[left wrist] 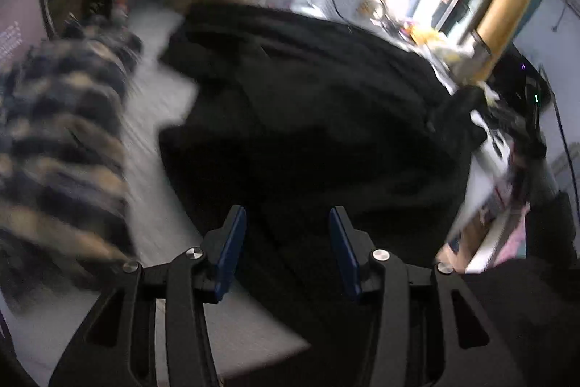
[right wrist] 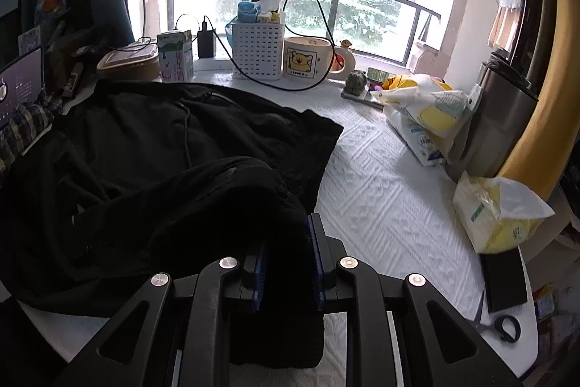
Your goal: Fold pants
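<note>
Pants (right wrist: 163,169), black, are spread on the white quilted table (right wrist: 391,191); a fold at 6 o'clock is clamped by the right gripper (right wrist: 286,263), while the left gripper (left wrist: 288,252) is held released above them.

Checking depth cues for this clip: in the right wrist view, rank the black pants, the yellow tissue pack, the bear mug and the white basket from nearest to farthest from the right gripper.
1. Black pants: clamped in the right gripper jaws.
2. Yellow tissue pack: right side, mid-table.
3. Bear mug and white basket: far edge by the window, side by side, too close to call.
</note>
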`<control>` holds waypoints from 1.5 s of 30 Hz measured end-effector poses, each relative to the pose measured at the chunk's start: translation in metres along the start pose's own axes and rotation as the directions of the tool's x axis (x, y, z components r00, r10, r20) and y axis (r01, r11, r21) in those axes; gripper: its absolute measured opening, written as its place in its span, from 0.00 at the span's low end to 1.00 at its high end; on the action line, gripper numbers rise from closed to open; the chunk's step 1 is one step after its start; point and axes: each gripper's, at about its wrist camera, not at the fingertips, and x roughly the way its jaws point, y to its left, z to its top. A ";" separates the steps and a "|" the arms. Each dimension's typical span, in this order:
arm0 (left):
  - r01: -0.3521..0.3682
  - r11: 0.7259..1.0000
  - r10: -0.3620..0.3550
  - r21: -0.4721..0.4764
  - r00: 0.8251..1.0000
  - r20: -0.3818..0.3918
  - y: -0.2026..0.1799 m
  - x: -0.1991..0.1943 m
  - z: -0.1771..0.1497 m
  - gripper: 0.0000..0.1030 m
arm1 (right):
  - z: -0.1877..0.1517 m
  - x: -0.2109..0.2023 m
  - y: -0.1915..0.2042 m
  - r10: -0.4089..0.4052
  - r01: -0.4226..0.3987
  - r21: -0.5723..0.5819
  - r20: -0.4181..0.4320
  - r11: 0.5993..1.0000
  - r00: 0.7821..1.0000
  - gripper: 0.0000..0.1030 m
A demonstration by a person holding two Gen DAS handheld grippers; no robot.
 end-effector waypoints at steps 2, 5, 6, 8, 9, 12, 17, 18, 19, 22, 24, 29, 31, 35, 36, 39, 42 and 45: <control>-0.024 1.000 0.024 0.019 1.000 -0.003 -0.008 0.008 -0.003 0.46 | -0.003 -0.003 0.001 -0.004 0.004 -0.006 0.000 1.000 1.000 0.20; -0.048 0.997 0.046 0.061 0.999 0.027 -0.019 0.013 -0.004 0.57 | -0.006 -0.007 0.003 -0.012 0.012 -0.013 0.000 1.000 1.000 0.20; -0.064 0.994 0.062 0.083 0.997 0.034 -0.022 0.017 -0.002 0.58 | -0.007 -0.008 0.003 -0.015 0.015 -0.015 0.001 1.000 1.000 0.20; -0.124 0.983 0.118 0.137 0.991 0.056 -0.029 0.023 0.001 0.58 | -0.007 -0.011 0.004 -0.016 0.016 -0.014 0.005 1.000 1.000 0.20; -0.154 0.974 0.144 0.169 0.987 0.070 -0.034 0.027 0.001 0.58 | -0.008 -0.012 0.005 -0.017 0.017 -0.013 0.008 1.000 1.000 0.20; -0.180 0.962 0.161 0.206 0.981 0.106 -0.040 0.031 -0.002 0.38 | -0.009 -0.014 0.007 -0.021 0.022 -0.017 0.014 1.000 1.000 0.20; -0.190 0.963 0.167 0.191 0.977 0.134 -0.042 0.023 -0.002 0.04 | -0.011 -0.015 0.009 -0.026 0.026 -0.032 0.020 0.999 0.999 0.20; -0.192 0.963 0.165 0.190 0.975 0.150 -0.044 0.017 -0.001 0.04 | -0.010 -0.016 0.009 -0.027 0.028 -0.035 0.023 0.999 0.999 0.20; -0.195 0.964 0.162 0.181 0.970 0.182 -0.045 0.004 0.000 0.04 | -0.010 -0.019 0.009 -0.028 0.029 -0.040 0.030 0.999 0.999 0.20; -0.177 0.972 0.134 0.158 0.959 0.251 -0.047 -0.031 0.008 0.04 | -0.009 -0.030 0.011 -0.035 0.038 -0.052 0.057 0.998 0.998 0.20; -0.179 0.972 0.129 0.150 0.946 0.298 -0.049 -0.052 0.013 0.04 | -0.007 -0.040 0.014 -0.039 0.044 -0.059 0.083 0.997 0.996 0.20; -0.178 0.975 0.109 0.132 0.905 0.412 -0.055 -0.098 0.027 0.04 | -0.002 -0.069 0.020 -0.030 0.038 -0.044 0.156 0.998 0.987 0.20; -0.183 0.974 0.105 0.132 0.886 0.452 -0.058 -0.115 0.034 0.04 | 0.001 -0.080 0.022 -0.029 0.037 -0.041 0.182 0.998 0.983 0.20; -0.207 0.971 0.111 0.123 0.837 0.536 -0.058 -0.143 0.049 0.04 | 0.008 -0.102 0.024 -0.029 0.037 -0.031 0.235 0.999 0.972 0.20; -0.217 0.969 0.116 0.119 0.824 0.555 -0.056 -0.149 0.052 0.04 | 0.011 -0.107 0.023 -0.030 0.038 -0.027 0.247 0.999 0.969 0.20; -0.244 0.965 0.137 0.097 0.781 0.609 -0.048 -0.167 0.063 0.04 | 0.018 -0.120 0.018 -0.021 0.024 -0.007 0.278 1.000 0.960 0.20; -0.250 0.966 0.152 0.067 0.756 0.637 -0.031 -0.175 0.082 0.04 | 0.025 -0.125 0.011 -0.006 0.002 0.014 0.297 1.000 0.955 0.20; -0.261 0.963 0.152 0.071 0.738 0.657 -0.027 -0.175 0.101 0.04 | 0.036 -0.124 0.008 -0.012 0.008 0.014 0.305 1.000 0.952 0.20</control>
